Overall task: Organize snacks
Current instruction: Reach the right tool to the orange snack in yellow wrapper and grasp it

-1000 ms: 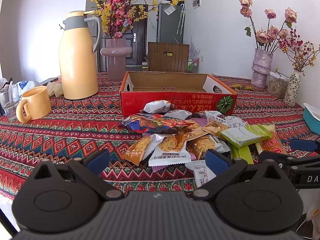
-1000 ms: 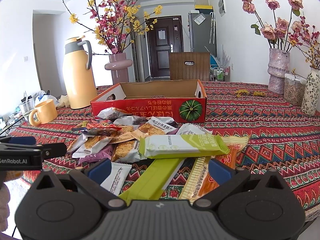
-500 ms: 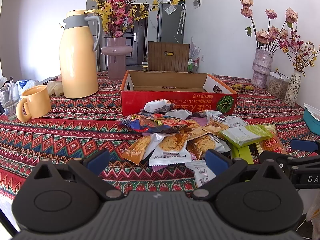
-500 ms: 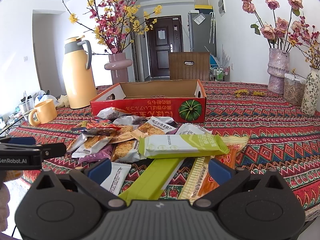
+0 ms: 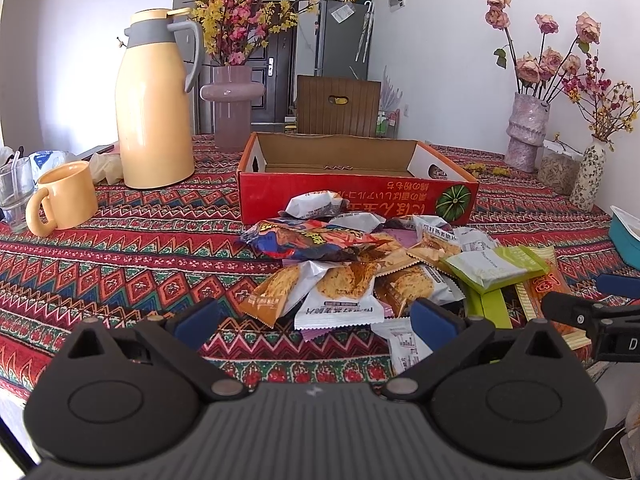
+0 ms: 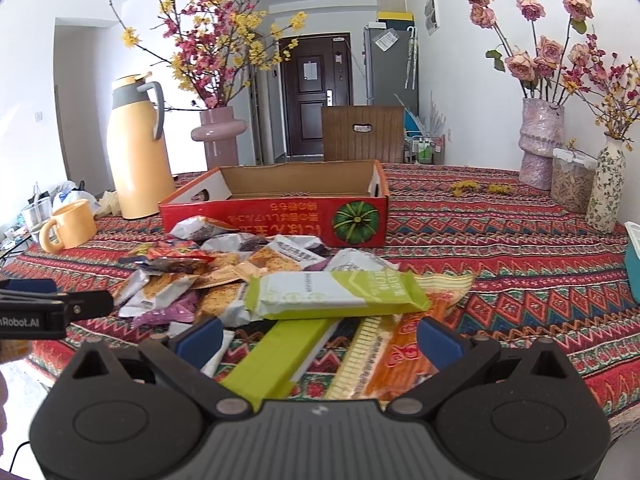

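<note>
A heap of snack packets [image 5: 352,264] lies on the patterned tablecloth in front of an empty red cardboard tray [image 5: 356,196]. My left gripper [image 5: 316,320] is open, its blue pads low over the near edge of the heap, holding nothing. My right gripper [image 6: 318,338] is open too, hovering over a green box [image 6: 280,360] and an orange packet [image 6: 404,356]. A green-and-white bar packet [image 6: 332,294] rests on top just beyond its fingers. The red tray [image 6: 276,216] stands behind the heap in the right wrist view as well.
A yellow thermos jug [image 5: 154,104], a yellow mug [image 5: 64,200] and a glass [image 5: 14,192] stand at the left. Flower vases [image 5: 232,108] [image 5: 524,136] line the back and right. A teal container [image 5: 626,236] sits at the right edge. A wooden chair back [image 5: 338,106] is behind the table.
</note>
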`<state>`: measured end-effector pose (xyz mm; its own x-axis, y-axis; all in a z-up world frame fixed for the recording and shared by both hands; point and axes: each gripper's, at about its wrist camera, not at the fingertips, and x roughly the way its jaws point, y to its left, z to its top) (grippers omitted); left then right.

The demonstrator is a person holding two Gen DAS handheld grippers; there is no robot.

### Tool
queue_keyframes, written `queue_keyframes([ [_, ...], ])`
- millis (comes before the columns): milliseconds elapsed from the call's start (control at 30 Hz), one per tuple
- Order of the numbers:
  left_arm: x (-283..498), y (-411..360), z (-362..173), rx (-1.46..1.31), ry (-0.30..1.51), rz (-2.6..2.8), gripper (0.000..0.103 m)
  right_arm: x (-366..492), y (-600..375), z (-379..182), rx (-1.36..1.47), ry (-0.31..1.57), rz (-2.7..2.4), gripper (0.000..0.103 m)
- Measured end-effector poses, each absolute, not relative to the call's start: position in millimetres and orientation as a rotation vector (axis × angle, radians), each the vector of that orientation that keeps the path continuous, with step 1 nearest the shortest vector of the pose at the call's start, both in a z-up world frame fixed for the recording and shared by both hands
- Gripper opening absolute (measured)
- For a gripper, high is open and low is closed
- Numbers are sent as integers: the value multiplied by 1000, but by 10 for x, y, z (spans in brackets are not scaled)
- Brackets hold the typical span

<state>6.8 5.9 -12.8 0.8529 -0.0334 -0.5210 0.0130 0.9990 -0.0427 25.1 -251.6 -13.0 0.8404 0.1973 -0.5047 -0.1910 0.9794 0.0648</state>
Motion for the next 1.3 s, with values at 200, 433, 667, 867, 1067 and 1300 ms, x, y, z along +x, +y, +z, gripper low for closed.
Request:
queue_keyframes([
  [200,193,55,-181,-42,568,-15,103,439,-2720,-283,4,594,141,92],
  [433,337,87,-233,-53,589,3,103,743,-2754,-494,19,681,104,83],
  [667,430,101,-241,-59,598,14,103,978,-2681,-611,2,713,79,80],
  [867,475,95,-266,-59,611,20,103,1015,-2748,-629,-4,692,61,73],
  [1067,485,89,-272,-60,616,21,103,1007,-2849,-617,-16,691,53,70],
  [1300,466,92,-262,-62,614,23,103,996,-2909,-623,-11,694,71,73],
])
